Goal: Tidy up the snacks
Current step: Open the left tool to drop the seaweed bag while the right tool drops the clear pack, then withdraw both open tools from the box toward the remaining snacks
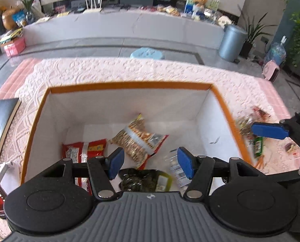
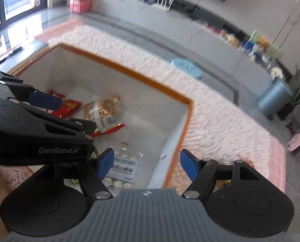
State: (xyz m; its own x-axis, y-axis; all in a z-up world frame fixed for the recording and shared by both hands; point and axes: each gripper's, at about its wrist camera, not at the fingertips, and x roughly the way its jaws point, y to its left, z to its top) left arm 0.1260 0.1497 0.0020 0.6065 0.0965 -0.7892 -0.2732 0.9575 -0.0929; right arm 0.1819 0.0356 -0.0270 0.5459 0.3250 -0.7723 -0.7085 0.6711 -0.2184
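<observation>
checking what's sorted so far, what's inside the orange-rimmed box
Inside the orange-rimmed box: a red packet, a peanut-patterned bag, a dark green packet and a clear pack of white balls. The tool bodies hide the near floor.

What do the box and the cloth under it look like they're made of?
The box: probably cardboard or stiff board, with matte white walls creased at the corners and an orange rim, though the blur leaves it open. The cloth: a pale pink fabric that looks like lace or crochet, judging by its raised, knotted pattern.
</observation>
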